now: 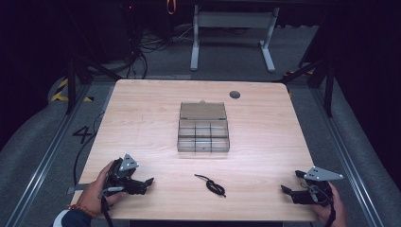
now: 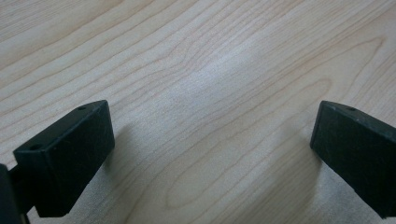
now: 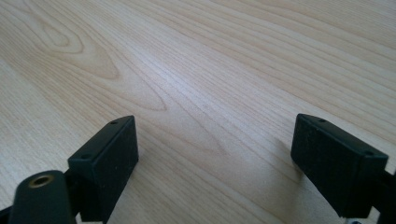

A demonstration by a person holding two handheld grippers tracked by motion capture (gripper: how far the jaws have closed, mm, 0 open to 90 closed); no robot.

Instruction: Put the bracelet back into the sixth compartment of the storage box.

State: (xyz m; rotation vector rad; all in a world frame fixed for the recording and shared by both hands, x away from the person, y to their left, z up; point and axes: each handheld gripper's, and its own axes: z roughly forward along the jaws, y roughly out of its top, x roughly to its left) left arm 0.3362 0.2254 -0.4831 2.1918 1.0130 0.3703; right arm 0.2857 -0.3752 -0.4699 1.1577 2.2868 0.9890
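Left gripper [image 1: 150, 181]: rests near the surface's [image 1: 142, 118] near-left corner, jaws spread wide, holding nothing; bare wood grain between them in the left gripper view. Likely parked at the ready.

Right gripper [image 1: 285, 189]: near the near-right corner, jaws likewise wide apart and empty. The mirrored placement suggests a start pose.

Black cord [image 1: 211, 183]: small, thin, dark, looped into a loose knot with one tail running toward the left; lies midway between the grippers, close to the near edge, apart from both.

Compartment box [image 1: 203, 136]: clear plastic, gridded, lid [image 1: 202, 111] open toward the far edge; centre of the surface, probably the cord's destination.
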